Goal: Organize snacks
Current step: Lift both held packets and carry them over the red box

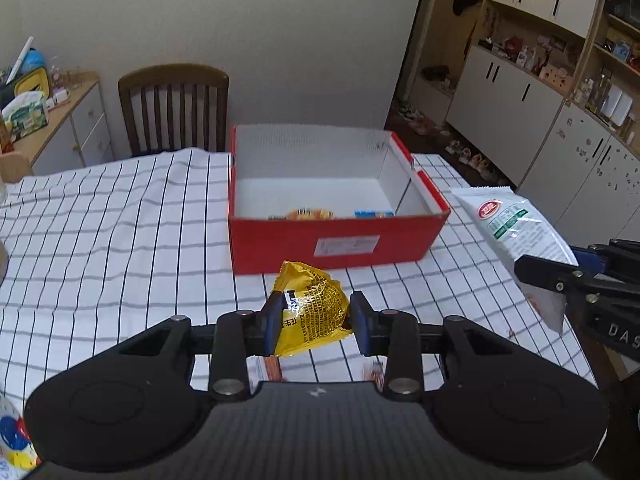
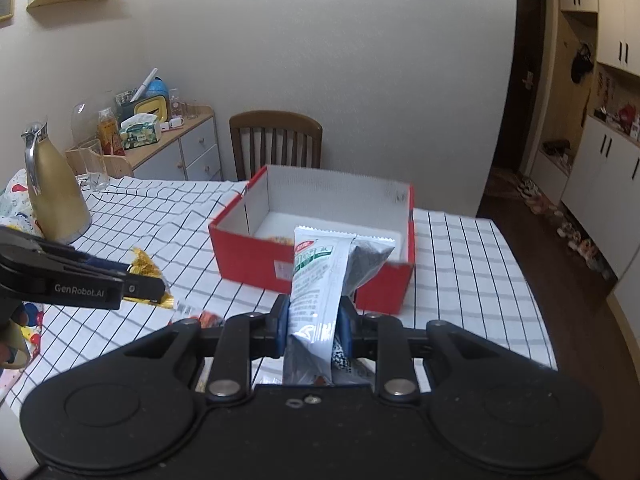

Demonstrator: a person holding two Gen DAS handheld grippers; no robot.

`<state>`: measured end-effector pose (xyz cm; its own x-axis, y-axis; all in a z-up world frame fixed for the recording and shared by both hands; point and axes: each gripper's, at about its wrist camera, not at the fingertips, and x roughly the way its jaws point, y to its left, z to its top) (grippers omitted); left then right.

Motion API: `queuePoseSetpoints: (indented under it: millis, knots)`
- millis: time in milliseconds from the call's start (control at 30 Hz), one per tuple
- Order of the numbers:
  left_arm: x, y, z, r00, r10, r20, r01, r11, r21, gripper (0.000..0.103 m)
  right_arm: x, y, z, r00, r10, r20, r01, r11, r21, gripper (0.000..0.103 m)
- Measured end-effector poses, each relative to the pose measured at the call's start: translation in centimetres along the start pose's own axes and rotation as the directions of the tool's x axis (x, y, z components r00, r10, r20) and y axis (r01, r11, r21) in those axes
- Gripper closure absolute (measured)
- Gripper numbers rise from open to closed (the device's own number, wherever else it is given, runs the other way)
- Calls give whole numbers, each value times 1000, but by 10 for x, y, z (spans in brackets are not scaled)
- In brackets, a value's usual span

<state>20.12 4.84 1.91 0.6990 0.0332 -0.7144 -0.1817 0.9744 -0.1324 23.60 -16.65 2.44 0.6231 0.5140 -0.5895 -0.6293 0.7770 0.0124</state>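
**Two packets held, box ahead**

The left gripper [image 1: 316,316] pinches a yellow packet [image 1: 316,308]; the right gripper [image 2: 314,320] is clamped on a white packet [image 2: 316,284] (its top leans toward the box). Best, I judge, to carry each over the near wall before letting go, one at a time, so they don't collide. Beyond both grippers, on the checked cloth [image 1: 120,220], sits the red box [image 1: 340,240], snacks already inside.
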Motion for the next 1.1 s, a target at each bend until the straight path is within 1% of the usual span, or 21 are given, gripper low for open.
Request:
queuePoseSetpoints:
  millis: [300, 467, 633, 833, 1000, 1100]
  knots:
    - [18, -7, 55, 998, 13, 60, -14, 1000, 19, 68, 27, -10, 40, 999, 1, 37, 0, 999, -35, 79]
    - [36, -11, 80, 997, 20, 71, -22, 999, 29, 68, 46, -21, 58, 999, -4, 48, 6, 999, -42, 79]
    - [60, -12, 102, 996, 46, 80, -49, 998, 38, 68, 69, -29, 71, 999, -13, 43, 15, 998, -57, 79]
    - [101, -8, 121, 996, 77, 39, -79, 996, 29, 68, 108, -36, 79, 1000, -14, 6, 15, 998, -60, 79]
    - [135, -4, 127, 994, 110, 6, -110, 994, 19, 68, 145, -41, 86, 1000, -6, -21, 5, 998, -56, 79]
    - [154, -2, 131, 993, 116, -13, -116, 993, 20, 68, 166, -45, 84, 999, -4, -43, 1, 998, -57, 79]
